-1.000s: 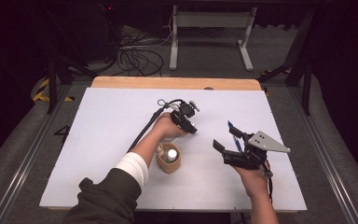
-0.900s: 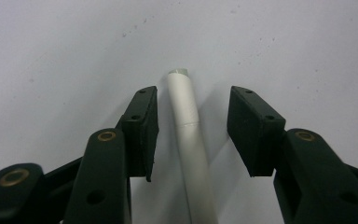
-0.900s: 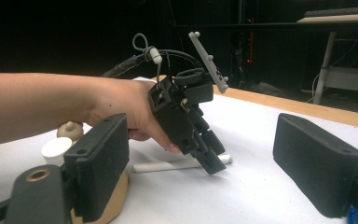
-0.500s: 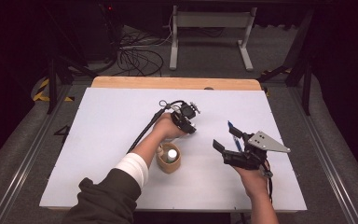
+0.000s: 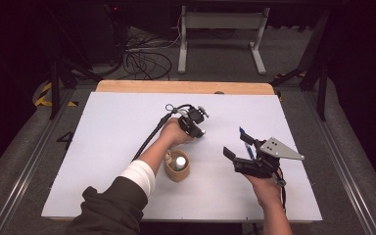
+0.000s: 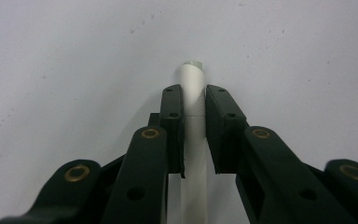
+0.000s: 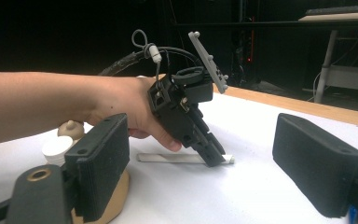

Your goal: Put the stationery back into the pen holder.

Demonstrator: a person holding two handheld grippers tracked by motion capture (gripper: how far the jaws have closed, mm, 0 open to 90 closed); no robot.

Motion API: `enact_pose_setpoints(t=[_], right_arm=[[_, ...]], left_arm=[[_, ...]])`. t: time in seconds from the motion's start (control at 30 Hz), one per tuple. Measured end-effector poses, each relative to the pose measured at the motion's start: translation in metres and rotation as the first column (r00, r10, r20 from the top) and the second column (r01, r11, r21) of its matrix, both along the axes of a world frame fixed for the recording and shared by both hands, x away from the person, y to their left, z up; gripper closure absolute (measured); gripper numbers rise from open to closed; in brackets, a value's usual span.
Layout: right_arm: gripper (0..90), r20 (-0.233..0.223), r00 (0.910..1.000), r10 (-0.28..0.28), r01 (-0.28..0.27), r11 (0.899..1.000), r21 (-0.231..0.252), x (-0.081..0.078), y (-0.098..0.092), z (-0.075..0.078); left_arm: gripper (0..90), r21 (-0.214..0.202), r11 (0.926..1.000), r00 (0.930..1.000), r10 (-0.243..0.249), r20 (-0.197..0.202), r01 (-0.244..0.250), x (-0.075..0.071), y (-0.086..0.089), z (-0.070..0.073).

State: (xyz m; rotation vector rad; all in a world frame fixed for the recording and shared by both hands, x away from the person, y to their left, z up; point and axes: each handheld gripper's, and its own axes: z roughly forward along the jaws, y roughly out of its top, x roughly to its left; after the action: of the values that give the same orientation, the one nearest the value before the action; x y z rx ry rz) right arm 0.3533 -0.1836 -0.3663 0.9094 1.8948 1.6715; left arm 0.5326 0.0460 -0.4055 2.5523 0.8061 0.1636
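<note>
A white rectangular tabletop [image 5: 103, 147] with a bare wooden strip along its far edge carries two things. A slim white plastic pen [image 7: 168, 158] lies flat on it near the middle, slightly toward the far edge. A small round tan wooden holder [image 5: 177, 171] with white-capped pieces standing in it sits just nearer the near edge.

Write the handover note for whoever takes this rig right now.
Left hand-held gripper: jaws have just been closing, now shut on the white pen, which lies flat on the table.
Right hand-held gripper: open, holding nothing, hovering to the right.
Tan cup stands near the left forearm with two white items in it.
Done: pen gripped.
Left: lift it; probably drop it into the cup.
</note>
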Motion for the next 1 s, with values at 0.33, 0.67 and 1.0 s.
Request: enact_pose_setpoints(t=[0.33,0.67,1.0], right_arm=[[19.9,-0.002,1.0,0.001,-0.001,1.0,-0.002,0.001,0.001,-0.001],[20.6,-0.001,1.0,0.009,-0.009,1.0,-0.016,0.002,0.006,-0.005],[21.3,-0.002,0.9997,0.023,-0.023,1.0,-0.02,0.002,0.014,-0.008]], left_arm=[[78.2,-0.066,0.9972,0.9989,0.033,-0.035,-0.035,0.005,0.012,0.005],[78.2,-0.225,0.9726,0.9961,0.071,0.052,-0.057,0.0,0.041,0.038],[78.2,-0.334,0.9408,0.9853,0.109,0.131,-0.059,-0.021,0.074,0.056]])
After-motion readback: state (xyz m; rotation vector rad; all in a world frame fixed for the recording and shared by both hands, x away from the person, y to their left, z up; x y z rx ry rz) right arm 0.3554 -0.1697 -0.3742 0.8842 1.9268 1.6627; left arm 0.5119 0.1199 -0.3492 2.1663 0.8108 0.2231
